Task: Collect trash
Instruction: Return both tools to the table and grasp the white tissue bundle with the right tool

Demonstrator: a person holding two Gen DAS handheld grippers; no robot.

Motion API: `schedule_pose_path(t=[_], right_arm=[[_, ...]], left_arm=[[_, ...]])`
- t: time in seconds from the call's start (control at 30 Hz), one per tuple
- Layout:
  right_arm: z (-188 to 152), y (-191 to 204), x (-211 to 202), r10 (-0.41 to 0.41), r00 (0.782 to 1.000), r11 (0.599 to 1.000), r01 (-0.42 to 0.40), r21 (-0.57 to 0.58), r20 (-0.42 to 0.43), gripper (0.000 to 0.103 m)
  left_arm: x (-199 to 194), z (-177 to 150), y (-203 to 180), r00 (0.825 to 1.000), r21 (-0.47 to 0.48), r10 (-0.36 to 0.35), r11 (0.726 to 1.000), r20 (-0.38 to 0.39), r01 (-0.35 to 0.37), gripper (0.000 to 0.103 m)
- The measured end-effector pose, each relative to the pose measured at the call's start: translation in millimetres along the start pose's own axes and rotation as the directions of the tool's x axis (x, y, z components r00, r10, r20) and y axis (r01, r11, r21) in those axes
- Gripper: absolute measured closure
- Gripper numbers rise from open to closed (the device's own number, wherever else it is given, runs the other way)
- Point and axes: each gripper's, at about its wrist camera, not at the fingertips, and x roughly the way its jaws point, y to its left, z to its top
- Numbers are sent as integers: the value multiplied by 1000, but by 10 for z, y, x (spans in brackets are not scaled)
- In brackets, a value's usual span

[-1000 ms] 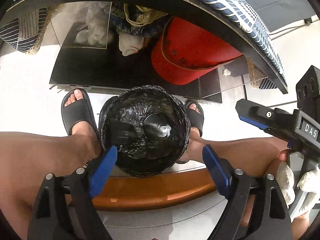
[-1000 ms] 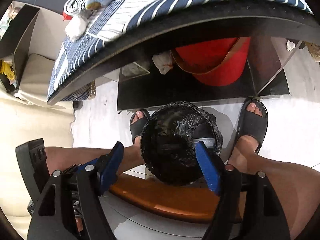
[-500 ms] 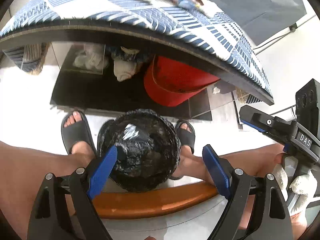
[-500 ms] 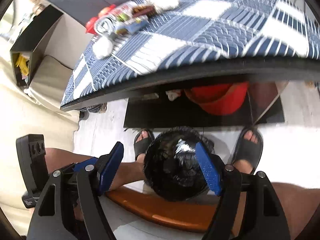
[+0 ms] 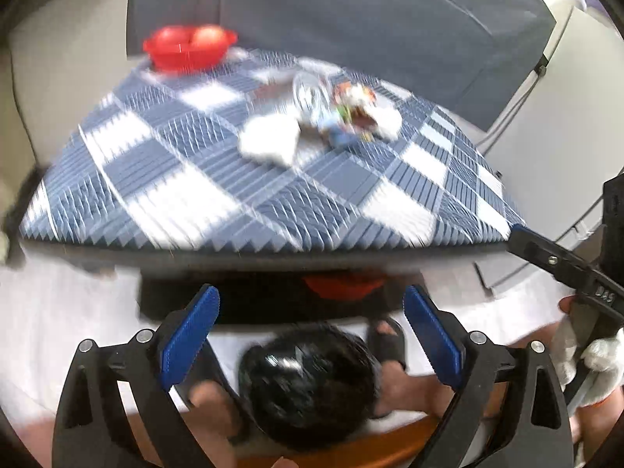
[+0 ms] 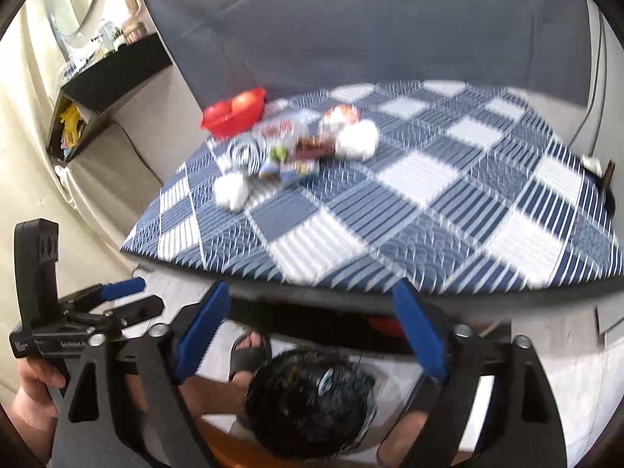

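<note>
Red plastic bowl (image 5: 190,47) holding round fruit, at the far left end of the table, on a blue-and-white checked tablecloth (image 5: 187,179). Just right of it, towards mid-table: the trash, a blurred cluster comprising a crumpled white tissue (image 5: 269,141), a clear plastic cup or wrapper lying on its side (image 5: 310,95), several colourful snack wrappers (image 5: 347,117) and a second white tissue wad (image 6: 357,138) at the cluster's right edge. Items in the cluster touch or overlap; motion blur hides finer detail.

Black-lined trash bin (image 5: 308,386), on the floor in front of the table, between the person's sandalled feet (image 6: 249,353).

Left gripper (image 5: 308,335): blue pads wide apart, jaws just opened further, nothing between them; poised above the bin, well short of the trash.

Right gripper (image 6: 312,335): blue pads likewise spread, jaws just opened further, empty; also above the bin.
</note>
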Motion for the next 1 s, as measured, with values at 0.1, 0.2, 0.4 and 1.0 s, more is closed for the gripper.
schedule_pose_path(t=[0.1, 0.2, 0.4, 1.0], right_arm=[[155, -32, 3, -3, 999, 1000, 4, -18, 37, 8], [346, -97, 69, -3, 998, 1000, 4, -23, 68, 6], [636, -279, 310, -14, 998, 1000, 14, 6, 63, 5], [1198, -722, 1234, -63, 998, 995, 65, 82, -15, 5]], left_arm=[[-12, 205, 58, 999, 20, 13, 1000, 36, -14, 7], [34, 386, 75, 997, 53, 43, 998, 62, -46, 7], [199, 701, 106, 995, 101, 74, 992, 71, -81, 7], [932, 1177, 219, 991, 164, 130, 979, -44, -121, 8]])
